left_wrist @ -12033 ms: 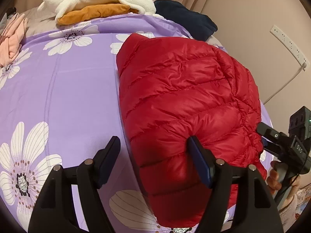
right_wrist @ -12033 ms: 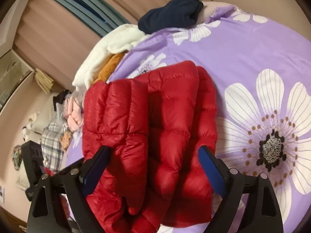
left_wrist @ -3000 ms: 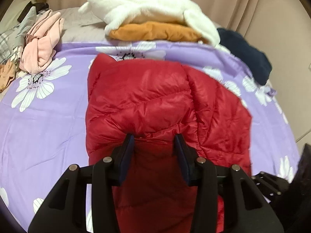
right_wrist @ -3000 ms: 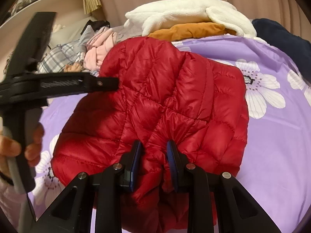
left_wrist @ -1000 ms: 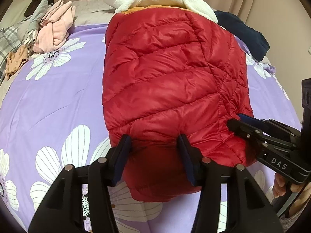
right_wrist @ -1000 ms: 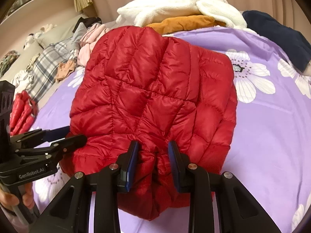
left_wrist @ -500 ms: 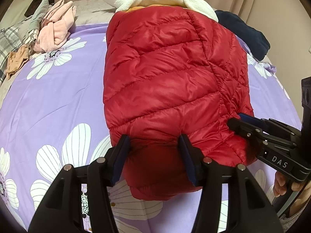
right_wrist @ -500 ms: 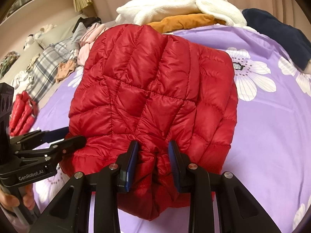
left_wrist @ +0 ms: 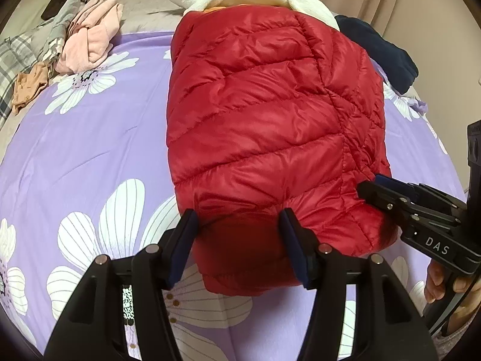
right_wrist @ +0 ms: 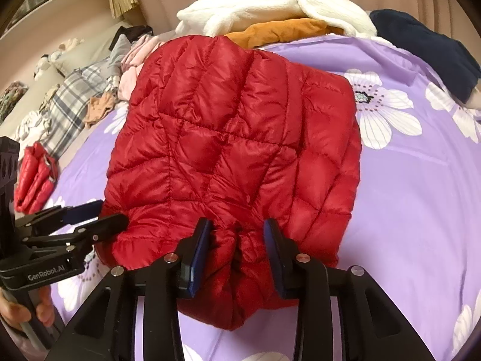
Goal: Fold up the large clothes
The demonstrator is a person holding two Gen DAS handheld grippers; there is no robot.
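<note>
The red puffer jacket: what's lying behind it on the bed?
Behind the red puffer jacket lies a white fleece on top of an orange garment, with a navy one beside them. The jacket's far edge covers part of the orange garment.

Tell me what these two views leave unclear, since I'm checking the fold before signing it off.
- Underside layers of the red jacket: hidden by its own top layer, both views.
- Orange garment: mostly covered by the white fleece; nearly hidden in the left wrist view.
- Right gripper, jaws opening: jacket bunched between them, pad contact unclear.
- Shelf items, right wrist view's top left: too small and blurred.
</note>
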